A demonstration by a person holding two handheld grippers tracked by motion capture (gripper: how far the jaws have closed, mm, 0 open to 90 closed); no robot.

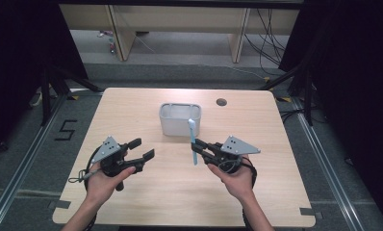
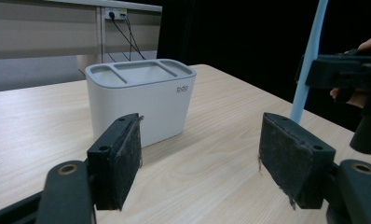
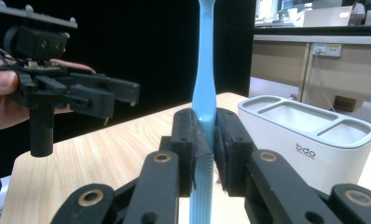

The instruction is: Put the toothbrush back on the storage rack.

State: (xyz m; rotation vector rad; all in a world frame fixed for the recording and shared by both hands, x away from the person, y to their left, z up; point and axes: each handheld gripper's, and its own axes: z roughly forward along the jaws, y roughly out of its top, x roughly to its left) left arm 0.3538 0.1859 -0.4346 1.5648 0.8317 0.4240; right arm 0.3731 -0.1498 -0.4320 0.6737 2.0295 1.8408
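Near the middle of the worktop (image 1: pixel 132 110) my right tongs (image 1: pixel 197 146) are clamped on a light blue toothbrush (image 1: pixel 193 139), pads pinching its handle about halfway along. In the right gripper view the toothbrush (image 3: pixel 205 88) stands upright between the pads, ribbed grip end below them, the rest rising out of the top of the frame. From the high view its white head (image 1: pixel 191 122) sits up by the front wall of the white holder (image 1: pixel 181 119), a three-compartment bathroom caddy standing just beyond the tongs.

My left tongs (image 1: pixel 142 149) are spread wide and hold nothing; in the left gripper view the two pads frame bare wood, with the caddy (image 2: pixel 141 100) ahead and the blue handle (image 2: pixel 309 60) off to the side.

I judge the step in hand to be dropping the brush into one of the caddy's slots. To do it well I would raise the right hand until the lower end of the handle clears the rim, carry it over a compartment rather than a divider, keep it vertical, lower it inside, and only then ease the grip. The caddy looks light, so a knock on its wall could shift it; the free left tongs could steady its side if it starts to slide.
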